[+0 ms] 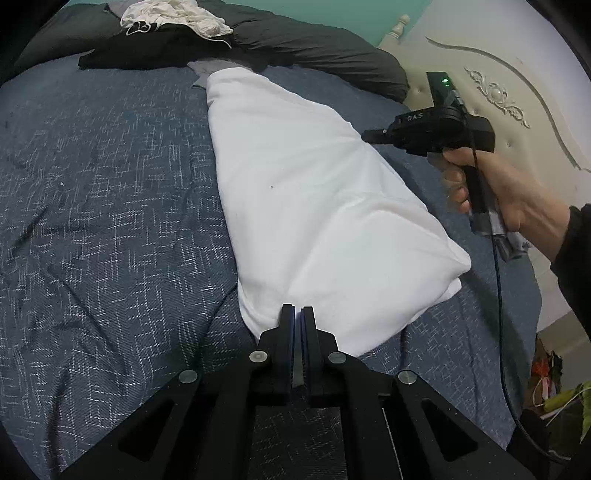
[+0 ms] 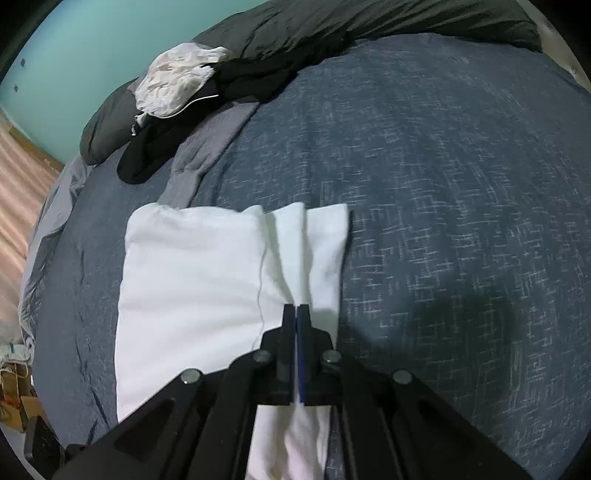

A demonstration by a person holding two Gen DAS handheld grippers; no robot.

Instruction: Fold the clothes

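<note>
White garment (image 2: 192, 280) lies partly folded; right claw (image 2: 297, 310) pinches its edge, left claw (image 1: 297, 312) pressed together; crumpled clothes (image 2: 173, 85) wait far ahead

A folded garment (image 1: 317, 206) lies on the bed (image 1: 110, 206). Behind it, a heap of clothes (image 1: 162, 33) rests against a rolled duvet (image 1: 325, 48). The headboard (image 1: 517, 74) stands to the right.

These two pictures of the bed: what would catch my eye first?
The bright white garment stands out, spread on the dark blue bedspread in the middle of both views. Black gripper fingers fill the bottom, pinched together on its near edge. To the right, a hand holds the other gripper by a cream carved headboard.
</note>
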